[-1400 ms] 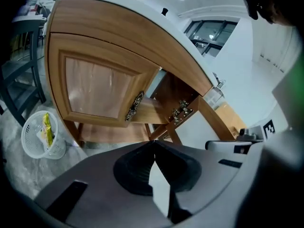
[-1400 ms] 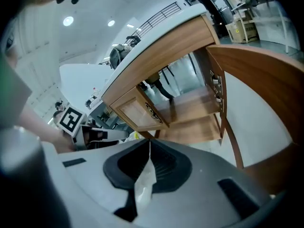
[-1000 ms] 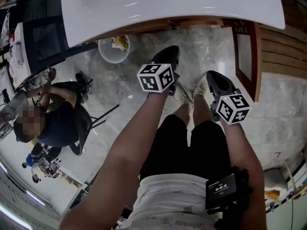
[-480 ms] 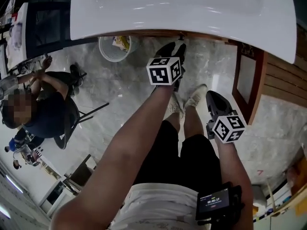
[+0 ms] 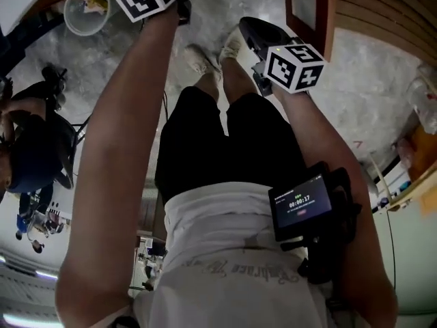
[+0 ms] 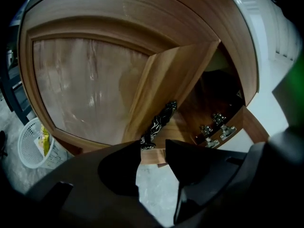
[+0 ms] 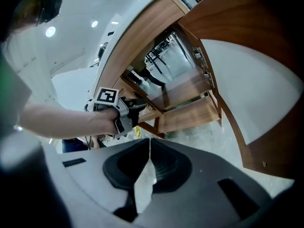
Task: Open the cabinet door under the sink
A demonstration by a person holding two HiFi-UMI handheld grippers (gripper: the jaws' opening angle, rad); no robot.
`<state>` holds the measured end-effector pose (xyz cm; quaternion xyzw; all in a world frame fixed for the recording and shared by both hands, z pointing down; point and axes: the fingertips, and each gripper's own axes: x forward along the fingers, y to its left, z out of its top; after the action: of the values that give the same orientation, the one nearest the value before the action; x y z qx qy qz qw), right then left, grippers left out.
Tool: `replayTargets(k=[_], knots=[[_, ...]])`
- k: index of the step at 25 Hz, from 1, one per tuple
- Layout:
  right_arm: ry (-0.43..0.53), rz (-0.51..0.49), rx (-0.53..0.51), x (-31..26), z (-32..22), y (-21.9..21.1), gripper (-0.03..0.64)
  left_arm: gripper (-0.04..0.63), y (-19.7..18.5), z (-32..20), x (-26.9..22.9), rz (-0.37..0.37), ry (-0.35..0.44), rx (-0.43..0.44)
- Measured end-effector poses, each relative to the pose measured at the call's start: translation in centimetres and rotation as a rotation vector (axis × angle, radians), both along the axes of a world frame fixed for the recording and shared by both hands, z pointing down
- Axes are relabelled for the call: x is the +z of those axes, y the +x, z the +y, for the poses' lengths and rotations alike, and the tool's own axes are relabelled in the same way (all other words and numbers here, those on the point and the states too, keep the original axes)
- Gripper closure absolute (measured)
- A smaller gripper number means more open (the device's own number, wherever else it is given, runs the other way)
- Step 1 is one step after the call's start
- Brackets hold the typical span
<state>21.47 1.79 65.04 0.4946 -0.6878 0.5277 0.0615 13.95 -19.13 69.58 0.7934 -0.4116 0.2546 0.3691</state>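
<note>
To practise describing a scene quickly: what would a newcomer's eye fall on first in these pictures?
The open wooden cabinet door with its pale panel fills the right of the right gripper view. In the left gripper view, an ornate dark handle sits just ahead of the left hand-held gripper, whose jaws stand apart. A white basket shows top left in the head view.

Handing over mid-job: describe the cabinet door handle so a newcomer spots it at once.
Find the wooden cabinet under the white sink. On its half-open door, just beyond the open left gripper, sits the handle. It is the only dark, patterned bar; the nearby hinges are small and silvery.
</note>
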Motion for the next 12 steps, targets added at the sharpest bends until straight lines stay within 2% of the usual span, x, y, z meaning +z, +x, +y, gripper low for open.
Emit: replayTargets(k=[7,9,12], knots=[[-0.004,-0.015,0.004,-0.06,0.63,-0.33,0.597,0.442,-0.43,0.0,0.23,-0.02,-0.007,-0.005],[-0.004,-0.016,0.009,-0.05,0.68,-0.25,0.597,0.502,-0.46,-0.11,0.26,-0.023,-0.008,-0.007],[-0.003,-0.015,0.015,0.1,0.72,-0.11,0.597,0.503,-0.5,-0.21,0.29,-0.026,-0.013,-0.008]])
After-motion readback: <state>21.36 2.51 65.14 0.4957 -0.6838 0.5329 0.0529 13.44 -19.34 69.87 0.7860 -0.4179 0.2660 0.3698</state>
